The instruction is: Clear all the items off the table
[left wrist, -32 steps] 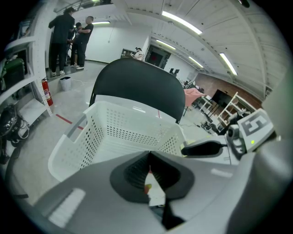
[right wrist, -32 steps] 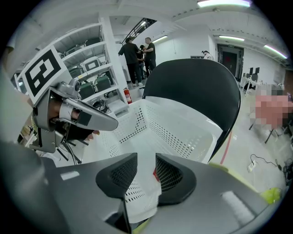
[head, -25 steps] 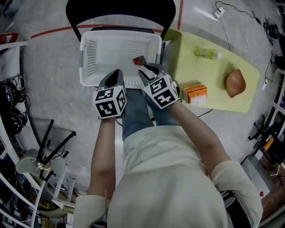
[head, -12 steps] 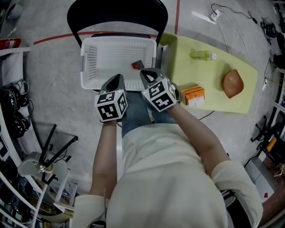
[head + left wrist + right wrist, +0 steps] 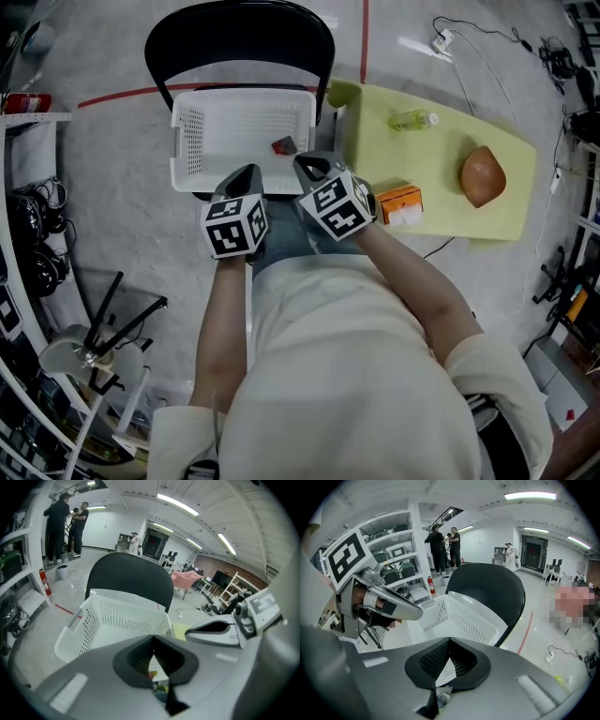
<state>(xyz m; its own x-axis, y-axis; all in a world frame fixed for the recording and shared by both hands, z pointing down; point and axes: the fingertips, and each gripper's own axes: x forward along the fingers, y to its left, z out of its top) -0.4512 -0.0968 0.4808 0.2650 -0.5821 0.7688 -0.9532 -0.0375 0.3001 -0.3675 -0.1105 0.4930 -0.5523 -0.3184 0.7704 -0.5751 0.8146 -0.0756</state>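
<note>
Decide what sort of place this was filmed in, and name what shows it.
Most likely an indoor lab or workshop, not a home: metal racks loaded with equipment, a red tape line on the bare concrete floor, and long ceiling strip lights.

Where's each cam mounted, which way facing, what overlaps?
Head view: on the head, steeply down at basket, chair, yellow table; torso, forearms, left tool, right tool show.
Left gripper view: on left tool, along its shut jaws toward basket and chair; right tool at right.
Right gripper view: on right tool, same heading; left tool at left.
Shared: all see basket, chair.
</note>
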